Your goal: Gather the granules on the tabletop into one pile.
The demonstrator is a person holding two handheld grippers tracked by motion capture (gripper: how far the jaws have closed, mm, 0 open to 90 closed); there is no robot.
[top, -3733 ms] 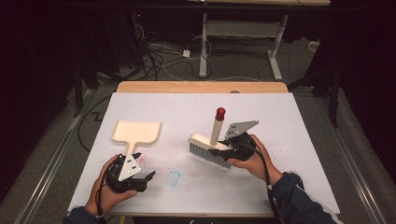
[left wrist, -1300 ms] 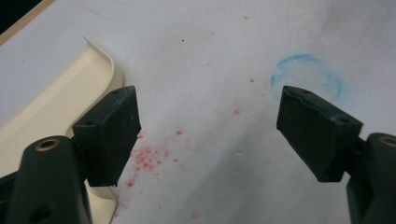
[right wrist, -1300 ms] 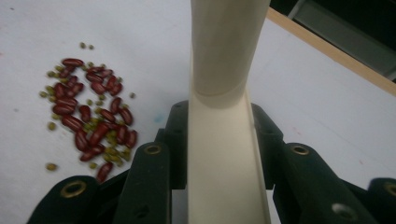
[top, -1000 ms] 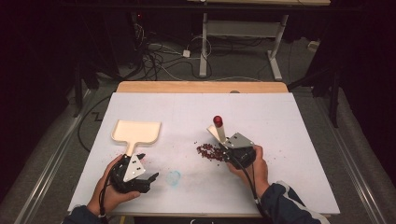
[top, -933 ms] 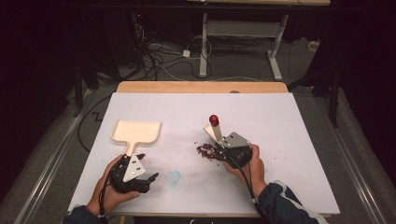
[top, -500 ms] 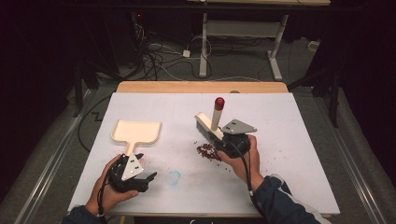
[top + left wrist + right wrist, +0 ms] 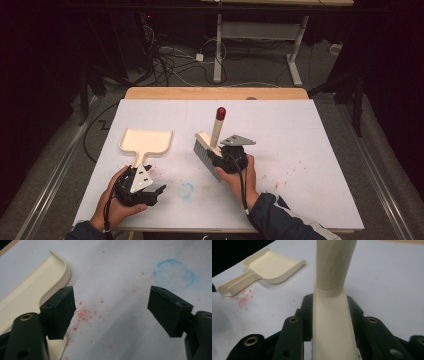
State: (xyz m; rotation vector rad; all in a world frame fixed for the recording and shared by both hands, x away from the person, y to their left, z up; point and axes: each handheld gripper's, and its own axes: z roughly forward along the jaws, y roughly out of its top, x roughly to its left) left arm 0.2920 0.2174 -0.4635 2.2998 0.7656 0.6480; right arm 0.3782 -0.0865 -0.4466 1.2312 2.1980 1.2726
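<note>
A cream dustpan (image 7: 146, 141) lies flat at the table's left, its handle pointing at my left gripper (image 7: 151, 193), which rests open just short of it. In the left gripper view, the pan's handle (image 7: 30, 292) lies beside the left jaw of that gripper (image 7: 112, 307), with nothing between the jaws. My right gripper (image 7: 227, 159) is shut on the cream handle of a brush (image 7: 216, 134) with a red tip. The brush's bristles (image 7: 204, 156) rest on the table right of the pan. The right gripper view shows the brush handle (image 7: 332, 317) clamped between the jaws, the dustpan (image 7: 270, 266) beyond.
The white table (image 7: 300, 130) has faint red specks (image 7: 83, 313) near the pan's handle and a blue ring stain (image 7: 186, 190) between the hands. Pink smears (image 7: 295, 165) mark the right side. Cables and desk legs stand beyond the far edge.
My right hand has carried the brush left toward the dustpan and raised its handle more upright. The small pile of dark red crumbs seen beside it earlier is now behind the bristles. The left hand stayed put.
</note>
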